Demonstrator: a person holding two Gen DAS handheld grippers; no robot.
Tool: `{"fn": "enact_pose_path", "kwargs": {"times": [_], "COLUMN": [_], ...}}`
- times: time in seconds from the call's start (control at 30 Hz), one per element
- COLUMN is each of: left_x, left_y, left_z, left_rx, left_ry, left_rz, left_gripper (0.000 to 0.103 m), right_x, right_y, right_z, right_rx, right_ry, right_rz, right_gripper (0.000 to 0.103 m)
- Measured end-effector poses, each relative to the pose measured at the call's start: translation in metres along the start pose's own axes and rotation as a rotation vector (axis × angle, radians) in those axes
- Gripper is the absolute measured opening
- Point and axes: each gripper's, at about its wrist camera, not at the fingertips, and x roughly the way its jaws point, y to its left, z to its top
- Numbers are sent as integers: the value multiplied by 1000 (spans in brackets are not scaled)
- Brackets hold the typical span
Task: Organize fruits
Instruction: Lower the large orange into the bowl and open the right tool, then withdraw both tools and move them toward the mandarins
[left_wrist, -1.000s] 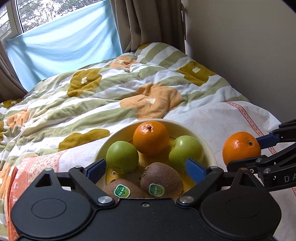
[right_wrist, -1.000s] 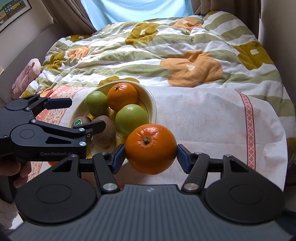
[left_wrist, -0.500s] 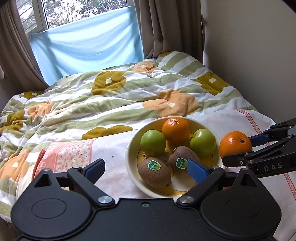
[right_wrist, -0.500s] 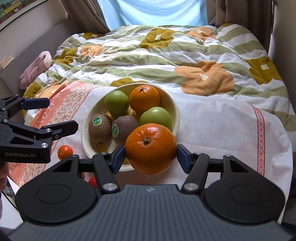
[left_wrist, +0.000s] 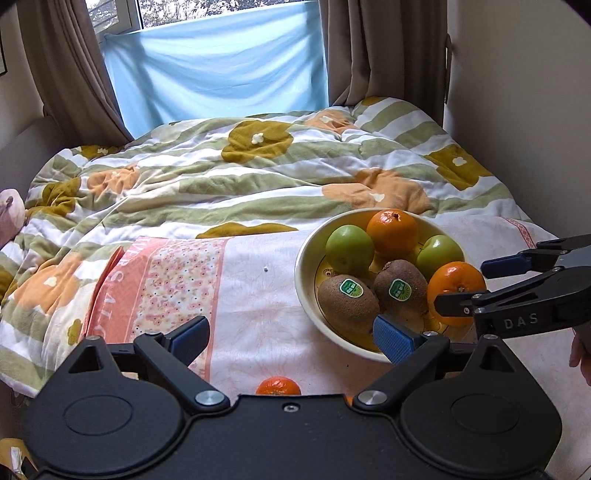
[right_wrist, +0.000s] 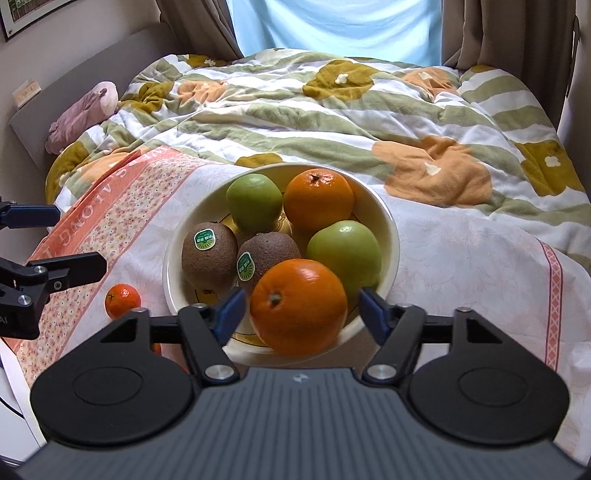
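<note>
A cream bowl (right_wrist: 388, 221) (left_wrist: 306, 258) on the bed holds two green apples (right_wrist: 254, 201), two kiwis (right_wrist: 208, 254) and an orange (right_wrist: 318, 201). A second orange (right_wrist: 298, 306) (left_wrist: 456, 284) lies at the bowl's near rim between the open jaws of my right gripper (right_wrist: 298, 310); the pads stand clear of it. My left gripper (left_wrist: 291, 334) is open and empty, left of the bowl. A small mandarin (right_wrist: 122, 300) (left_wrist: 277, 386) lies on the cloth by the bowl.
A white and pink floral cloth (left_wrist: 177, 280) covers the near part of the bed. A striped flowered duvet (left_wrist: 258, 177) lies behind. A pink soft toy (right_wrist: 83, 114) sits at the far left. A wall runs along the right side.
My right gripper carried the orange over the bowl's near rim and opened off it. My left gripper drew back and left from the bowl, and the mandarin came into view.
</note>
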Motion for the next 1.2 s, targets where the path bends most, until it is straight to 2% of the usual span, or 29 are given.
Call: {"fn": "enact_pose_path", "kwargs": {"times": [0.47,0.83,1.2], "left_x": [-6,-34,-56], "left_y": [5,29,71], "left_z": [-7,-3,-2], "left_rx": [-32,-20,50], "left_ry": [19,-66,-132], "left_rz": [13,1,-103], "left_gripper": [98,98,97], "right_x": [-16,-50,-88], "right_y": [-5,9,67], "right_z": [-5,-1,-8], "right_rx": [7,95,173], "right_ry": [-39,-67,-120], "right_rz": [-6,-38,-140], "right_gripper": [103,103,103]}}
